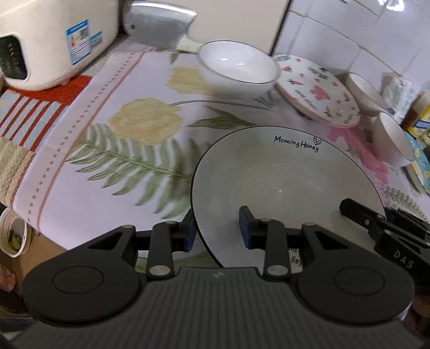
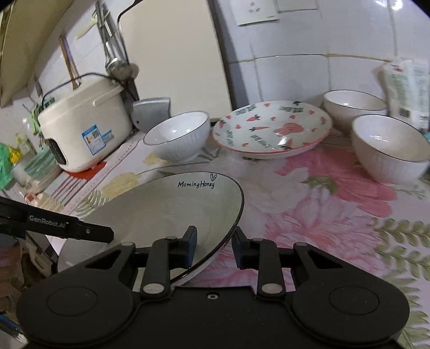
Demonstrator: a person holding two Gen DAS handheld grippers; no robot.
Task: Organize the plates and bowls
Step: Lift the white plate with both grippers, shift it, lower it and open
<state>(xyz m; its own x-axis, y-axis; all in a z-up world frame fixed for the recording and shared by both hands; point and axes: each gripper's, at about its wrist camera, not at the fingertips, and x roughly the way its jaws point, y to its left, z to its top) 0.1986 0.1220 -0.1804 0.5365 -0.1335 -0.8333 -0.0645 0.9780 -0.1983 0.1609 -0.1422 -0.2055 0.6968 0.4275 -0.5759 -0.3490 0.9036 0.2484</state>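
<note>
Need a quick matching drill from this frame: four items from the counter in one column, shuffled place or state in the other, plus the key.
Items:
1. Morning Honey plate
2. carrot-print plate
3. rice cooker
4. cleaver

Descriptions:
A. leaning on the wall behind the ribbed bowl
B. white box, blue label, far left
C. rim gripped on both sides by the left gripper and right gripper
D. between white bowls at the back

Pairs: 1-C, 2-D, 3-B, 4-A

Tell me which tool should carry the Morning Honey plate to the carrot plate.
Probably right: the right tool grips the Morning Honey plate on the rim nearer the carrot plate; the left tool holds the opposite rim.
</note>
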